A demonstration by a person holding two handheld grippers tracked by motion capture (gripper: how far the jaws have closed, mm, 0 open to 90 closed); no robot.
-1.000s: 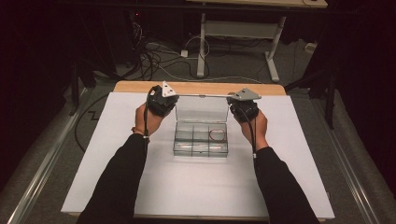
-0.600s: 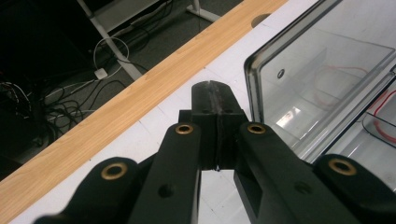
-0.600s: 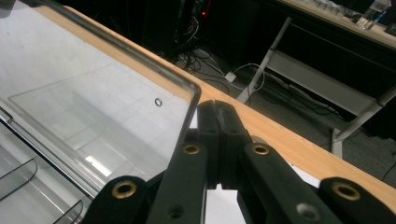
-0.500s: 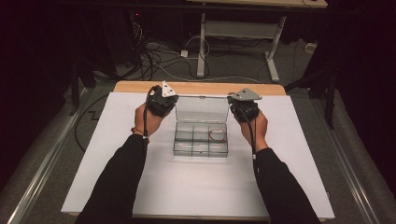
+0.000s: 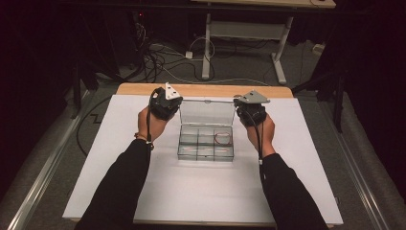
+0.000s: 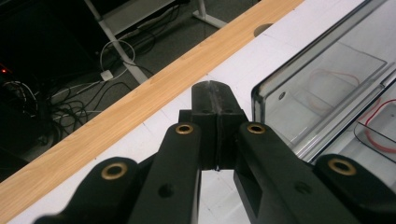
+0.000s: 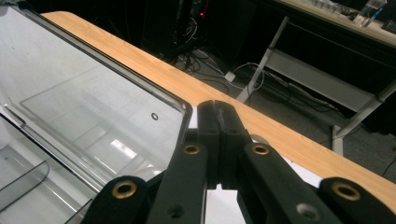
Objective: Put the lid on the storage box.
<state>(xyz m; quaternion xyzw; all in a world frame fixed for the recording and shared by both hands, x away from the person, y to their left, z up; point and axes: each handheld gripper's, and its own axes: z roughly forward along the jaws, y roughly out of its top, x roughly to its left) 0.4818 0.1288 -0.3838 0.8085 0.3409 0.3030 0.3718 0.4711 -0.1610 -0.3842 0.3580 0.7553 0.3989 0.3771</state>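
Note:
A clear plastic compartment box [image 5: 206,143] lies in the middle of the white table sheet, its lid [image 5: 207,112] standing open at the back. One right-hand compartment holds a red loop [image 5: 222,138]. My left gripper [image 5: 173,101] hovers just left of the lid's edge [image 6: 280,88], jaws shut with nothing between them [image 6: 214,91]. My right gripper [image 5: 242,106] sits just right of the lid [image 7: 93,107], jaws pressed together and empty [image 7: 218,109]. A hand holds each gripper, and neither gripper touches the box.
The white sheet [image 5: 143,191] covers a wooden table whose bare strip [image 5: 201,89] runs along the far edge. Beyond it are floor cables [image 5: 158,57] and a desk frame [image 5: 249,33]. Open sheet lies in front of the box.

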